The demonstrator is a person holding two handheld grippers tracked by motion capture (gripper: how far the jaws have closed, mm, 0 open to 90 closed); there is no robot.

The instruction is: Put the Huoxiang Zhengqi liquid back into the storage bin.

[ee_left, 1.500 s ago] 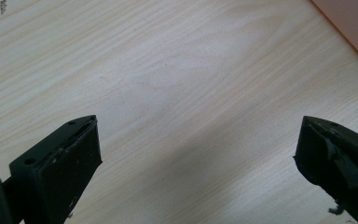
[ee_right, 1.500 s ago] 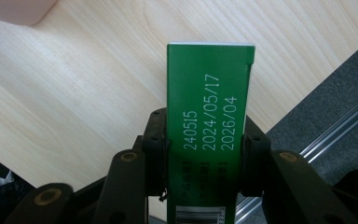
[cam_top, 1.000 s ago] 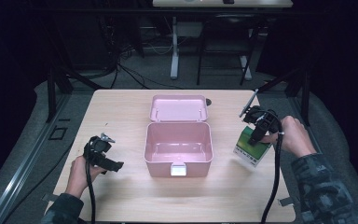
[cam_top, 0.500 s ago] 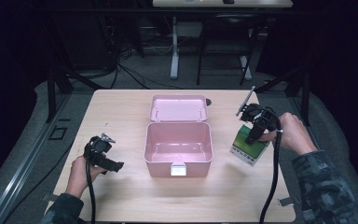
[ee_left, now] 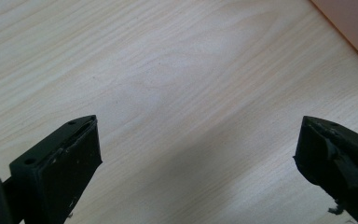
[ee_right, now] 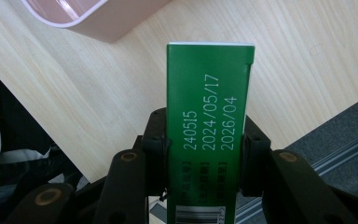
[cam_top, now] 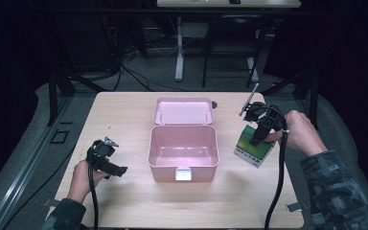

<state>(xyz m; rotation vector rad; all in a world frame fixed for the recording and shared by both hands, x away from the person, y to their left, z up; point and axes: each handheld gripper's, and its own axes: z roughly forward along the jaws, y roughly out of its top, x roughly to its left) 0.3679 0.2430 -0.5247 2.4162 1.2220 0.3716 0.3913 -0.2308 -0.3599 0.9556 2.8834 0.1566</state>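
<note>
From above, the right tongs (cam_top: 262, 135) are carrying a green carton (cam_top: 253, 149) clear of the worktop (cam_top: 124, 110), the open pink box (cam_top: 184, 152) waiting beside them to receive it. The left tongs (ee_left: 198, 158) are gaping wide and empty over bare wood. In the right gripper view, both pads are pressing the carton's narrow sides.

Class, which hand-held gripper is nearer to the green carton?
Right. The right hand-held gripper is clamped on the green carton, lifted off the table; the left hand-held gripper sits across the pink box, open.
</note>
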